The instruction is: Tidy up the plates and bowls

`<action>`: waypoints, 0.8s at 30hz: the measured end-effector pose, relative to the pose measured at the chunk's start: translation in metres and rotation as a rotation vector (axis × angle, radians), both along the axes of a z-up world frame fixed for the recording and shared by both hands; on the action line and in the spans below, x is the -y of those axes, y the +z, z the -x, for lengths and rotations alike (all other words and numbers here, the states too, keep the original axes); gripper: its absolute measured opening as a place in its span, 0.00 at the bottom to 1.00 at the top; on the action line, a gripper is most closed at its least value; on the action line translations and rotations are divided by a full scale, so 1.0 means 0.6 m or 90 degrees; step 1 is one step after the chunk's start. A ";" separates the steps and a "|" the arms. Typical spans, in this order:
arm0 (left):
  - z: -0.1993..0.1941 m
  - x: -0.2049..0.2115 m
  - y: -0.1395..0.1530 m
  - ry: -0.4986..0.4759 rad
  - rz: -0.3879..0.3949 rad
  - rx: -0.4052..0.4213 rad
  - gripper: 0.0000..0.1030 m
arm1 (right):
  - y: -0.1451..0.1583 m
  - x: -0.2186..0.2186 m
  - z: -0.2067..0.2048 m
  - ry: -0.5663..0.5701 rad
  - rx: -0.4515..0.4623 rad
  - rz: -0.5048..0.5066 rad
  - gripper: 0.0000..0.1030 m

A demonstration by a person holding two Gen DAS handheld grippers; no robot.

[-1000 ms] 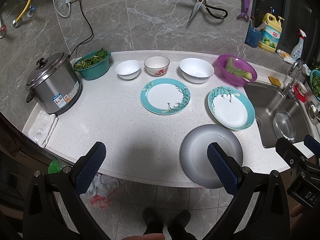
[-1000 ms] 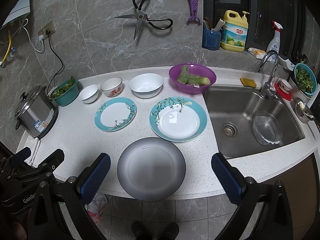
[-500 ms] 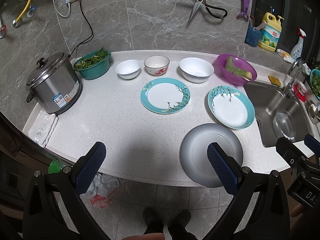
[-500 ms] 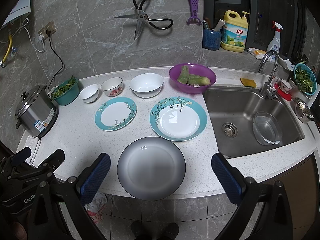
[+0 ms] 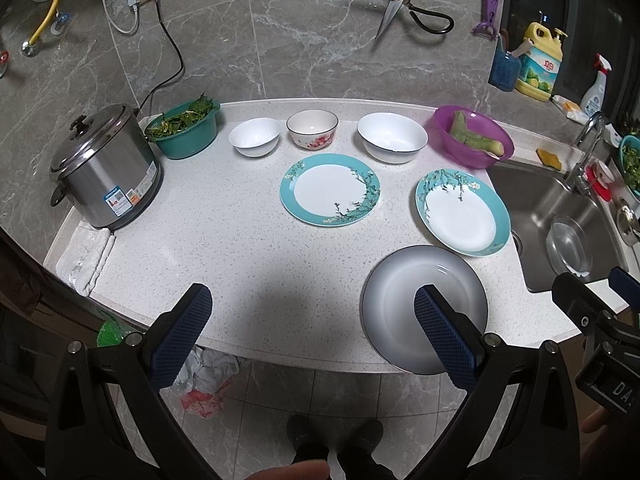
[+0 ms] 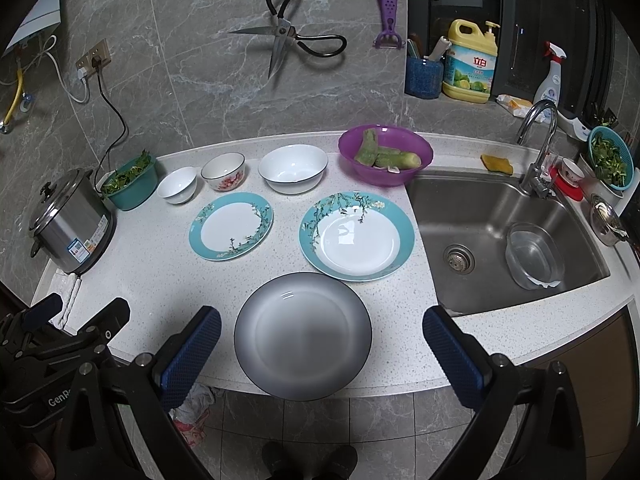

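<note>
A grey plate [image 6: 303, 334] lies at the counter's front edge, partly overhanging it. Behind it sit two teal-rimmed floral plates, a smaller one [image 6: 231, 225] at left and a larger one [image 6: 357, 235] at right. Along the back stand a small white bowl [image 6: 177, 185], a floral bowl [image 6: 223, 171] and a large white bowl [image 6: 293, 168]. My right gripper [image 6: 320, 354] hangs open in front of the counter edge, its fingers either side of the grey plate, holding nothing. My left gripper [image 5: 310, 330] is open and empty, left of the grey plate [image 5: 424, 306].
A steel rice cooker [image 5: 104, 168] and a teal colander of greens [image 5: 184, 128] stand at the left. A purple bowl of vegetables [image 6: 385, 155] sits beside the sink [image 6: 504, 236], which holds a clear bowl. Scissors and a peeler hang on the wall.
</note>
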State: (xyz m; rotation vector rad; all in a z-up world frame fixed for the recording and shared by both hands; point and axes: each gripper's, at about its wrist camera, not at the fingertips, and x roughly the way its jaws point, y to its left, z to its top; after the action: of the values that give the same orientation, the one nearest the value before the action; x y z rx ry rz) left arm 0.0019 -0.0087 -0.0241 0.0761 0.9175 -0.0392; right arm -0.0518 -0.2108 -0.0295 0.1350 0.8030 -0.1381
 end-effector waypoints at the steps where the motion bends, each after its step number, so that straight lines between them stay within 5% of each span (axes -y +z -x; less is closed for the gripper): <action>1: 0.001 0.000 -0.005 -0.005 0.000 -0.001 1.00 | -0.010 0.002 0.002 0.000 0.000 0.000 1.00; 9: -0.046 -0.018 -0.115 -0.072 0.021 -0.099 1.00 | -0.055 0.018 -0.005 -0.007 -0.019 -0.055 1.00; 20: -0.159 -0.014 -0.299 -0.179 0.050 -0.200 0.98 | -0.220 0.155 -0.026 -0.028 -0.073 -0.311 1.00; 24: -0.196 0.008 -0.349 -0.207 0.086 -0.230 0.96 | -0.289 0.191 -0.056 -0.008 -0.107 -0.388 0.81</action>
State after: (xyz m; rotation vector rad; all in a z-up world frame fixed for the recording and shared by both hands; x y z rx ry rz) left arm 0.1197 -0.0137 -0.2333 0.0940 1.2530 -0.4271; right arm -0.0179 -0.3256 -0.2029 0.7107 0.9931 0.0888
